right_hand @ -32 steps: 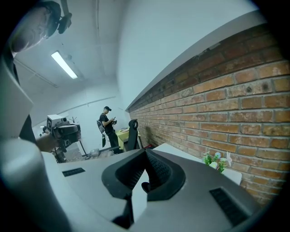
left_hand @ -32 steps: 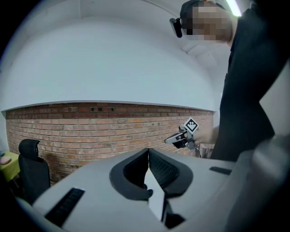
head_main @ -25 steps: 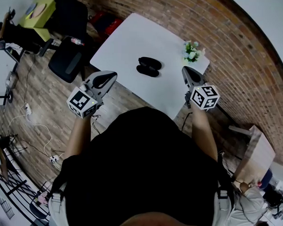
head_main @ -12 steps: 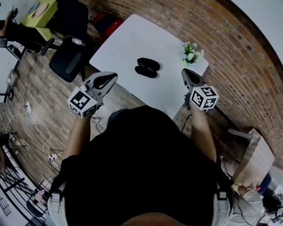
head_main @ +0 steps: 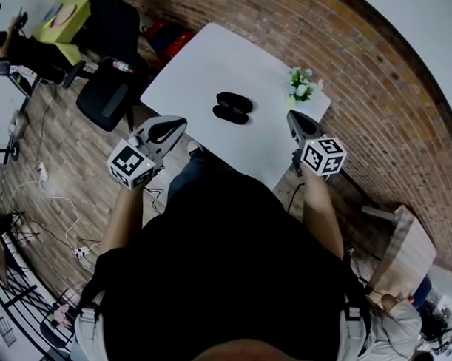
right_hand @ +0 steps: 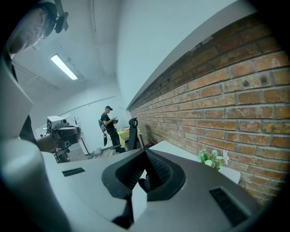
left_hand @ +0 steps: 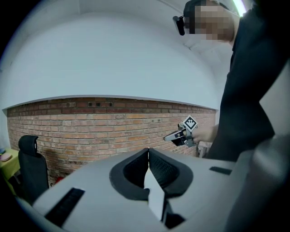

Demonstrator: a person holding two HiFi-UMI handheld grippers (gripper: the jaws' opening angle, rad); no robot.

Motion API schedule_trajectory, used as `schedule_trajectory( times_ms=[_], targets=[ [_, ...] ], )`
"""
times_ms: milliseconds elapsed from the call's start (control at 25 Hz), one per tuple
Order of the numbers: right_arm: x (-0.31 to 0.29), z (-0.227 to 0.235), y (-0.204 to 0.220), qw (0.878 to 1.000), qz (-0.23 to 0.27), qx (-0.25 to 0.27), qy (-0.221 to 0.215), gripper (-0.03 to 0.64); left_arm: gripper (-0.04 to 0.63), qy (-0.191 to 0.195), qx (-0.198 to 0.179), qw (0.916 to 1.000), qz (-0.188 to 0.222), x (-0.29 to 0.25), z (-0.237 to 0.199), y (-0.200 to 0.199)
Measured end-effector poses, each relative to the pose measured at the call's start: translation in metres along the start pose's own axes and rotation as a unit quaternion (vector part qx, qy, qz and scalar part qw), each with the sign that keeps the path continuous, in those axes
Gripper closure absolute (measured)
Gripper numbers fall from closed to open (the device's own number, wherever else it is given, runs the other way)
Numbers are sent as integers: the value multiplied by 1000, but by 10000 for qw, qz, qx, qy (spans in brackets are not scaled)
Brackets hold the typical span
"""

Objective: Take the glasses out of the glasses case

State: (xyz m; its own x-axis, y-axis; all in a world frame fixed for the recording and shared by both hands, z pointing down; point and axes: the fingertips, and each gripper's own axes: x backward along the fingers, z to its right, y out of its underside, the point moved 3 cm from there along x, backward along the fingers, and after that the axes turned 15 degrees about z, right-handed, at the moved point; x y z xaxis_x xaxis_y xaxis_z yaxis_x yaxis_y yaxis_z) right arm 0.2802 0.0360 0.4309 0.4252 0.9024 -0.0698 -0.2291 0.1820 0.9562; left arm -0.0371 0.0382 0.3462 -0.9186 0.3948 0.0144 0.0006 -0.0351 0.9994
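A black glasses case [head_main: 233, 107] lies closed near the middle of the white table [head_main: 208, 64]. My left gripper [head_main: 172, 122] hangs off the table's near left edge, short of the case, jaws shut and empty. My right gripper [head_main: 293, 116] hovers over the table's near right side, to the right of the case, also shut on nothing. In the left gripper view the jaws [left_hand: 148, 152] meet tip to tip and point at the brick wall. In the right gripper view the jaws [right_hand: 145, 152] are shut, with the table [right_hand: 181, 152] beyond. No glasses are visible.
A small pot of flowers [head_main: 301, 84] stands at the table's far right corner, close to my right gripper. A black office chair [head_main: 110, 94] stands left of the table. The brick wall [head_main: 376, 107] runs behind. A person [right_hand: 108, 127] stands far off.
The table and case have drifted slightly left and up in the head view, and a leg now shows at the near edge. Both grippers stay shut and hardly move.
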Motion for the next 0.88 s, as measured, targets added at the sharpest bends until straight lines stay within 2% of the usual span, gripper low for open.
schedule_trajectory(
  times_ms=[880],
  targets=[
    [-34,8,-7,9995,-71,133,284,603,583,230,-29,9996,130,-18,-56,8]
  ],
)
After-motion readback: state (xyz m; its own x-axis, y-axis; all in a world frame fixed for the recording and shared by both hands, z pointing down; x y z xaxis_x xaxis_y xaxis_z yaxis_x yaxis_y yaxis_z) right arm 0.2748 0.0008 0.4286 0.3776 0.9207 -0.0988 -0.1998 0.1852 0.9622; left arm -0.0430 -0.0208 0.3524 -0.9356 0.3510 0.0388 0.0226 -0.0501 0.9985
